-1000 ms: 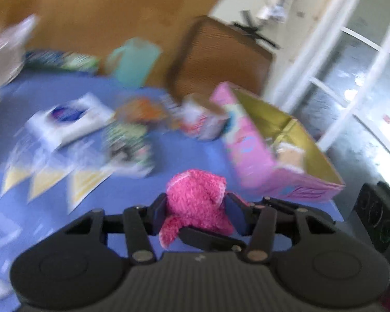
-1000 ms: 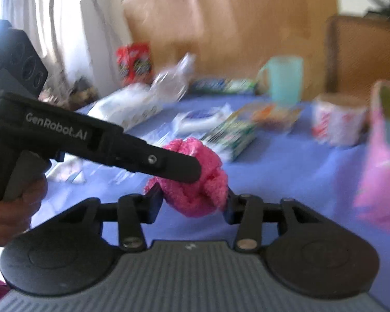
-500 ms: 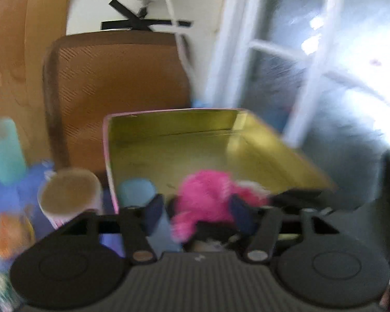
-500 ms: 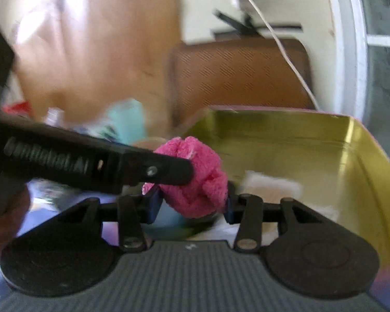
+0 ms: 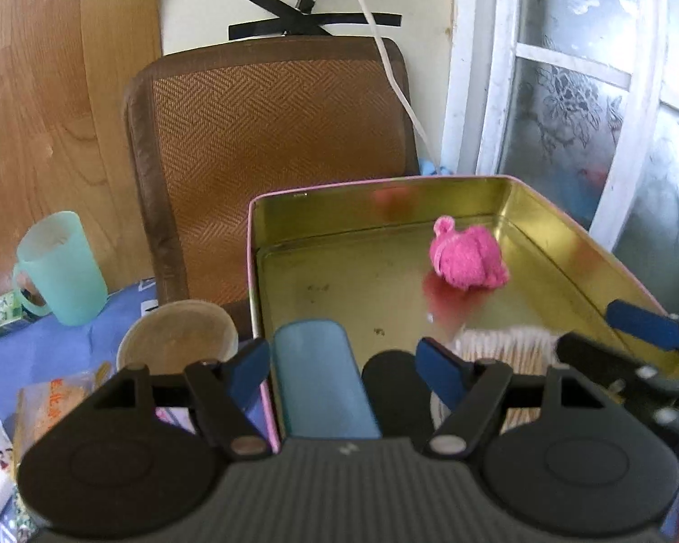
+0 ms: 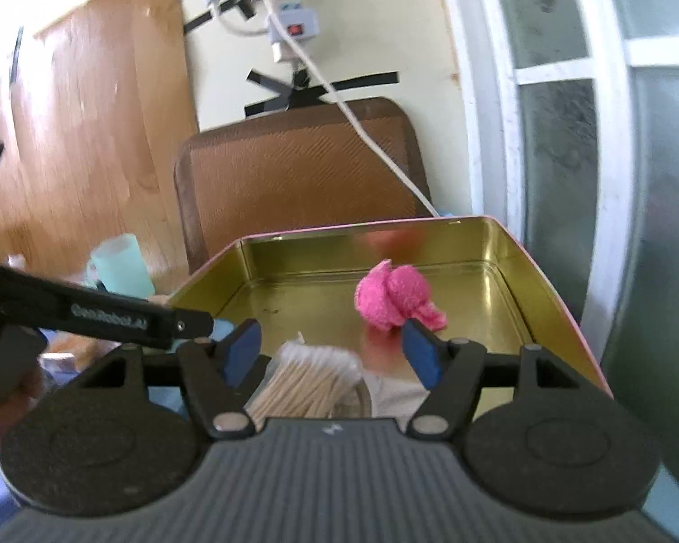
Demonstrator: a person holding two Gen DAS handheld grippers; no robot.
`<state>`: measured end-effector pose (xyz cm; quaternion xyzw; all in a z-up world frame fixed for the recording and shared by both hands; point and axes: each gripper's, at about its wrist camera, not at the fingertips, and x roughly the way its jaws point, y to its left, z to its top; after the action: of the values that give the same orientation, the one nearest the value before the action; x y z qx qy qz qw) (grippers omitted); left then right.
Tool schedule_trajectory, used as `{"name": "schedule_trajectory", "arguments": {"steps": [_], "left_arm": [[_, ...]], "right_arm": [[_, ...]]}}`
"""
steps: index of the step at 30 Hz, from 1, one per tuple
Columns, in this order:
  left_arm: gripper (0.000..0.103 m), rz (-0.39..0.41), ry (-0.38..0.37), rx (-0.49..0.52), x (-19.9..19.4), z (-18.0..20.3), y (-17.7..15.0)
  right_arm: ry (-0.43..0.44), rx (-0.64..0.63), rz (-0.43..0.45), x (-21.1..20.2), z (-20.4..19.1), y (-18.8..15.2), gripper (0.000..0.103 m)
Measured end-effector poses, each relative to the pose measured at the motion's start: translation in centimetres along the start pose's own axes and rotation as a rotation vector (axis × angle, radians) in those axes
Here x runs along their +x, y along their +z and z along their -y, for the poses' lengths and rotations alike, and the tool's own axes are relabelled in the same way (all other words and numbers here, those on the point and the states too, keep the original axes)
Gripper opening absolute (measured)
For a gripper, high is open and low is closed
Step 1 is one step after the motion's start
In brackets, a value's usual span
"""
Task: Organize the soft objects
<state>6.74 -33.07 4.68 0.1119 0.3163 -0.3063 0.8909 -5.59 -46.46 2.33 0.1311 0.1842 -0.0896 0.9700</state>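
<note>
The pink fuzzy ball, a second ago pinched by both grippers above the tabletop, now lies free inside the gold tin; the right gripper is opening, empty, the ball at its one o'clock.

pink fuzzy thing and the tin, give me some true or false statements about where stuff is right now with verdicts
1. The pink fuzzy ball lies on the floor of the gold tin. True.
2. The left gripper is clamped on the pink ball. False: its jaws stand apart, the ball lies beyond them.
3. A bundle of cotton swabs lies in the tin. True.
4. The teal cup stands inside the tin. False: it stands on the blue tablecloth, left of the tin.
5. The right gripper pinches the swabs. False: its jaws are opening, gripping nothing.
</note>
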Motion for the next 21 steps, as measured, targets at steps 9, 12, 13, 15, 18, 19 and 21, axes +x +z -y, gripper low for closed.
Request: {"name": "schedule_trajectory", "arguments": {"steps": [9,12,13,15,18,19,21], "left_arm": [[0.073,0.033,0.000,-0.021,-4.0,-1.7,-1.7],[0.074,0.050,0.007,-0.021,-5.4,-2.5,-2.6],[0.074,0.056,0.011,-0.021,-5.8,-2.9,-3.0],[0.074,0.064,0.020,-0.022,-6.6,-3.7,-3.8],[0.074,0.068,0.030,-0.041,-7.6,-5.2,-5.0],[0.074,0.069,0.035,-0.049,-8.0,-5.7,-5.4],[0.074,0.073,0.047,-0.063,-8.5,-6.8,-6.1]], "right_arm": [[0.000,0.107,0.063,-3.5,-1.4,-0.2,0.071],[0.004,0.104,0.068,-4.2,-2.6,-0.3,0.071],[0.008,0.102,0.068,-4.5,-3.0,-0.3,0.071],[0.015,0.097,0.067,-4.7,-3.8,-0.3,0.071],[0.028,0.083,0.061,-4.7,-5.2,-0.3,0.071],[0.033,0.079,0.058,-4.7,-5.7,-0.2,0.071],[0.045,0.065,0.053,-4.5,-6.7,-0.1,0.071]]}}
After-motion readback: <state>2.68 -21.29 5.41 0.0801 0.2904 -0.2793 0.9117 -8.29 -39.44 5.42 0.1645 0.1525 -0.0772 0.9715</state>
